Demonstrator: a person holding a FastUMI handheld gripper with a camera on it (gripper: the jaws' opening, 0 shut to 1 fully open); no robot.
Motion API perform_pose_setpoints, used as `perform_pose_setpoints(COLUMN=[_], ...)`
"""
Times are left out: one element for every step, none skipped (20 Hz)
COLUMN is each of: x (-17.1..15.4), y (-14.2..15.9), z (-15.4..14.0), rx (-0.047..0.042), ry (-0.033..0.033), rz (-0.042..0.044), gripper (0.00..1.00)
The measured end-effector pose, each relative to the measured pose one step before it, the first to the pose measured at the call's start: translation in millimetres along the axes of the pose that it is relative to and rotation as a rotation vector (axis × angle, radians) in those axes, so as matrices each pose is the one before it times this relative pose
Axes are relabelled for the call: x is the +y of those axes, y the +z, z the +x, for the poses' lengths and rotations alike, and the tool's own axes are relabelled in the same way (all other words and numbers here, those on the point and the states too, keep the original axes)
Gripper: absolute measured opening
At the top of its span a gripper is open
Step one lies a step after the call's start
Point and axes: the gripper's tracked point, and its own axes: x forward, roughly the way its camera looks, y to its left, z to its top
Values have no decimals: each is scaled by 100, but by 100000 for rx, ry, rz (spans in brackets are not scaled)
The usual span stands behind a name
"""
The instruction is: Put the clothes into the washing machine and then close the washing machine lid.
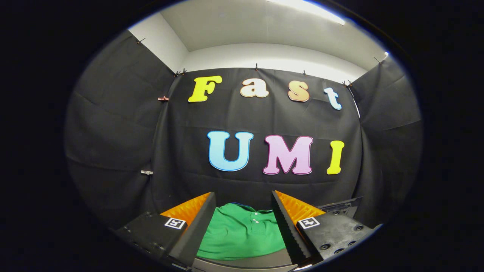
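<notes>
We see tool (242, 226) wide apart, holding nothing; green shirt (242, 234) below between fingers, not yet grasped; loading, lid-closing remain.

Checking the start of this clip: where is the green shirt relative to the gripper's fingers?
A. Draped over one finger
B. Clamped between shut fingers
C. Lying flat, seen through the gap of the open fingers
C: the green shirt lies flat beyond the gripper, whose fingers stand apart without touching it.

gripper view | rides on tool (242, 211) | faces booth wall (264, 121) level, well back
</notes>
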Motion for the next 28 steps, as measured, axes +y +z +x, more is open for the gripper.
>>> perform_pose_setpoints(x=[-2, 62, -263, -375, -241, -243, -125, 43, 103, -26, 196, 86, 54, -63, -91, -86, 30, 11, 147, 91, 36, -120, -91, -62, 255, 148, -25, -161], y=[-29, -44, 112, 73, -96, -219, -357, -305, -330, -238, -134, -126, 2, -20, 12, 8, -222, -135, -308, -372, -575, -538, -480, -724, -708, -866, -679, -444], z=[43, 3, 92, 60, -8, 128, 240, 176, 109, 160, 142, 89, -37, 49, 93, 56, 180, 99, 157, 56, 95, 173, 319, 325, 510, 504, 609, 592], rx=[-196, -570, -838, -923, -535, 155, 774, 1188, 992, 790, 564, 588, 412, 241, 253, 485, 501, 506, 925, 1517, 2062, 2487, 2664, 3049, 3656, 4225, 3826, 2438], ry=[64, 326, -525, -1251, -1074, -1141, -757, -174, 59, -6, 374, 204, 96, -199, -276, -46, -135, 174, 687, 585, 532, -163, -270, 216, 1117, 1024, 857, 394], rz=[238, -625, -1471, -909, 56, 586, 654, 350, -473, -1107, -812, -429, -91, 95, -16, -35, -145, -148, -125, 8, 524, 665, 493, 462, 239, -453, -1102, -1378], gripper=[92, 92, 92, 92, 92, 92, 92, 92, 92, 92, 92, 92, 92, 92, 92, 92, 92, 92, 92, 92, 92, 92, 92, 92, 92, 92, 92, 92])
